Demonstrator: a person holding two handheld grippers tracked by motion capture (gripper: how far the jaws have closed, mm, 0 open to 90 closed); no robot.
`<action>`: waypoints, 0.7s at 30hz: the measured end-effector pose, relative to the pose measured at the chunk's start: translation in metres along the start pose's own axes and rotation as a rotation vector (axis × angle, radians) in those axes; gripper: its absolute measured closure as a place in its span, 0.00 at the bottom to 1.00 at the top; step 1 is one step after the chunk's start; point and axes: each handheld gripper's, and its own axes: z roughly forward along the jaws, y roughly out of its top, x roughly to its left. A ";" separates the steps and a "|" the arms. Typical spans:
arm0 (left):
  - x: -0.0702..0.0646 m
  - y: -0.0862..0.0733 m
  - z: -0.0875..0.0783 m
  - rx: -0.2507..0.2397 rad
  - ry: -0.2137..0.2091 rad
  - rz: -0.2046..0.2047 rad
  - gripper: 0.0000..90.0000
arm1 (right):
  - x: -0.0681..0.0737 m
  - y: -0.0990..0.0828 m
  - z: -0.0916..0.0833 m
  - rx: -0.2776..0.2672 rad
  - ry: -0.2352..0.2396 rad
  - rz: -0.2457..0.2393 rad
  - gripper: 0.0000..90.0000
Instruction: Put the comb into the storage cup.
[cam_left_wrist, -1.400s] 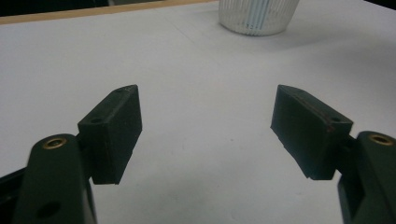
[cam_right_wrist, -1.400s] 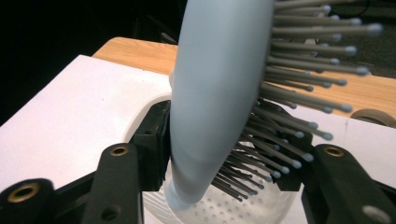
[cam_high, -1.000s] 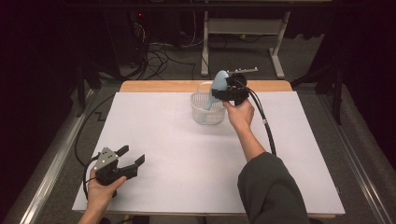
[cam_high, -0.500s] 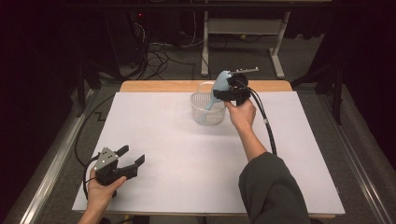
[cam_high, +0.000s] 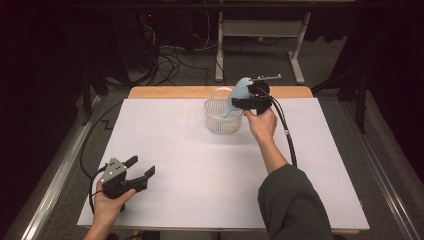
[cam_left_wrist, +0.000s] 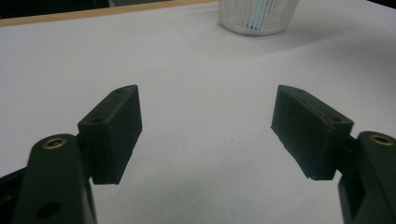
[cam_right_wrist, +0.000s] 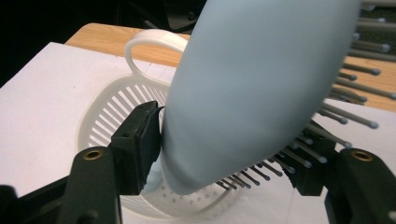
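At near left, the left gripper (cam_high: 135, 172) is held wide open and empty above the white table (cam_high: 190, 165), well apart from the basket (cam_high: 222, 116). At far right, the right gripper (cam_high: 239, 104) is clamped on a pale blue hairbrush (cam_high: 239, 95), its long axis slanted down into the basket. Bristles (cam_right_wrist: 327, 121) are resolved in the right gripper view.

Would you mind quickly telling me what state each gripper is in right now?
Left gripper: open, holding nothing, low over the white table.
Right gripper: shut on the light blue hairbrush, above the white basket.
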 end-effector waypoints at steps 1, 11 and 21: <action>0.000 0.000 0.000 0.000 0.000 0.000 0.28 | -0.001 0.000 0.000 0.001 0.000 -0.002 0.40; 0.000 0.000 0.000 0.000 0.000 0.001 0.28 | -0.005 -0.001 0.000 0.026 -0.009 -0.012 0.35; 0.000 0.000 0.000 0.001 0.002 0.003 0.28 | -0.010 -0.003 -0.006 0.019 -0.007 -0.026 0.33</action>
